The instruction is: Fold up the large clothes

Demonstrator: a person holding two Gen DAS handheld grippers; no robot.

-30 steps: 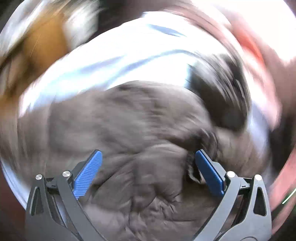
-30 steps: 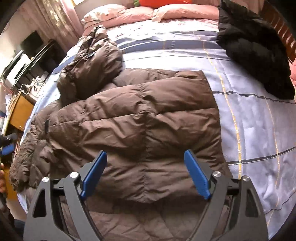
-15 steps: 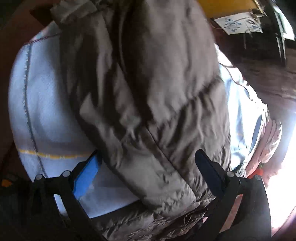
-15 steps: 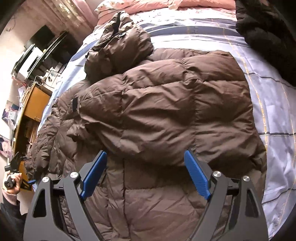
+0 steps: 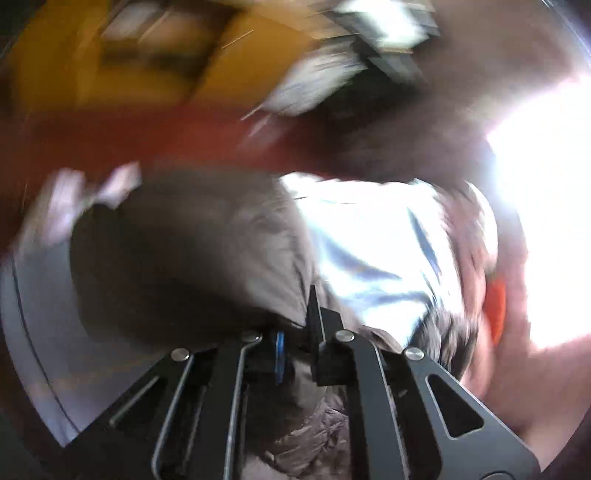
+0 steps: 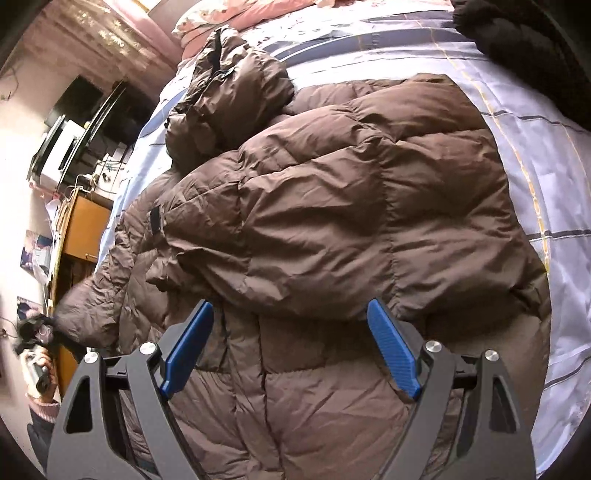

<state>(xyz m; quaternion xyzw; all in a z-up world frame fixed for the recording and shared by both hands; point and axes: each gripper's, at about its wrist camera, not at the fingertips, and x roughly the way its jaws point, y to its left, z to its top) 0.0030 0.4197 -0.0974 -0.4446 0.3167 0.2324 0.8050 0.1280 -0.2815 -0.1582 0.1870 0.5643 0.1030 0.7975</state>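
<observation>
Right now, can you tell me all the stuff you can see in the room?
Puffy jacket: one, brown, spread across the bed, one sleeve folded over.
Bedspread: one, pale blue with stripes, under the jacket.
Dark garment: one, black, far right corner of the bed.
Pillows: pink, count unclear, at the head.
Cabinet: one, orange-brown, beside the bed.
Left gripper: black, shut on the jacket's sleeve.
Right gripper: black with blue pads, open above the jacket.
</observation>
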